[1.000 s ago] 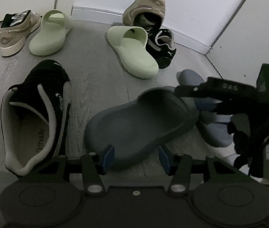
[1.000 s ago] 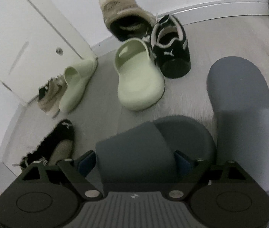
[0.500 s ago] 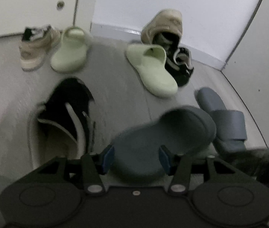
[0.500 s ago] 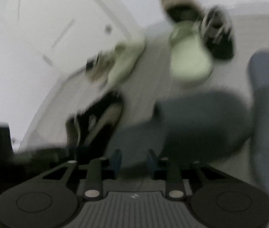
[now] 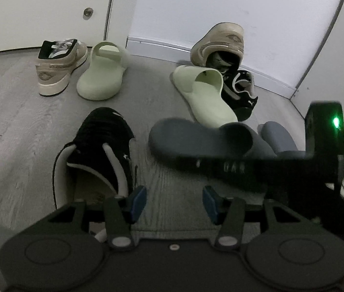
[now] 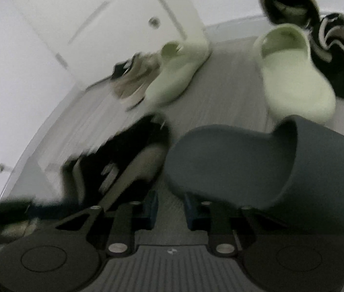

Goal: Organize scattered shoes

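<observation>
Moved: dark grey foam slide (image 5: 196,138) out of my left gripper (image 5: 174,200), now at 12 o'clock.
Left jaws: spread, empty.
Right gripper (image 6: 170,206): narrowed, nearly together, empty.

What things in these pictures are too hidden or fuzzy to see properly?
- Right wrist view: blur hides whether the right gripper grips the dark grey slide.
- Right wrist view: the top edge crops the tan sneaker.
- Left wrist view: the right gripper covers most of the blue-grey slide.
- Left wrist view: the green slide hides part of the black sneaker.
</observation>
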{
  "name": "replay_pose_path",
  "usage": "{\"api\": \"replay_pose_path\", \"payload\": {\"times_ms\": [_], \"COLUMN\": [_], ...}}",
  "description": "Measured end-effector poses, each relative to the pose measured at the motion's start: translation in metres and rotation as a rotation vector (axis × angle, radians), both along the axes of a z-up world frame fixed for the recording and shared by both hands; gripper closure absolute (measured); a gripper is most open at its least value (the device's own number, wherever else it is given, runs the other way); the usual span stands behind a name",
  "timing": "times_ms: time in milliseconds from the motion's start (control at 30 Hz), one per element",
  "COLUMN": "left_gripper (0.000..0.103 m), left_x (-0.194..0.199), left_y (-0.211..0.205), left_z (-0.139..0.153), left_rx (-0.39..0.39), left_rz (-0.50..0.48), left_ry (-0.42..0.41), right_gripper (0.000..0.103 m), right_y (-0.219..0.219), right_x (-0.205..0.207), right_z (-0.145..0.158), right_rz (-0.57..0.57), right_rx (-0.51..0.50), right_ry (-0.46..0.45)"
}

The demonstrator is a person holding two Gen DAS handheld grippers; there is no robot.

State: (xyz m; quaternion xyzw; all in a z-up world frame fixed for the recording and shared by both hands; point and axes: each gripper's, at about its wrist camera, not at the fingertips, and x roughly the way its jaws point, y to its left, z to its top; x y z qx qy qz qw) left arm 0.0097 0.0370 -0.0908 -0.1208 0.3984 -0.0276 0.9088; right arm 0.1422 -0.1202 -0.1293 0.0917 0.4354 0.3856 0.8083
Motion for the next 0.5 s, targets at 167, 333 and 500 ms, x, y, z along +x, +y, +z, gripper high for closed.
{"api": "replay_pose_path", "payload": {"times_ms": [167, 333, 500], "left_gripper": [0.051, 0.051, 0.051], "left_x": [0.001, 0.004, 0.004], "left_y": [0.002, -0.001, -0.005], "left_z": [-0.003, -0.01, -0.01], "left_rx": [-0.007, -0.023, -0.019], "left_rz": [0.004, -0.009, -0.026], "left_ry": [0.008, 0.021, 0.017], "right_gripper": [0.049, 0.037, 0.037], "right_y": [-0.028, -0.107, -0.153], "right_x": [0.007, -0.01, -0.01], "right_z": [0.028, 0.045, 0.02], "right_rz": [-0.019, -0.195, -0.321], "right_rx": [0.058, 0.088, 0.135], "right_ry": [-0.079, -0.113, -0.011]}}
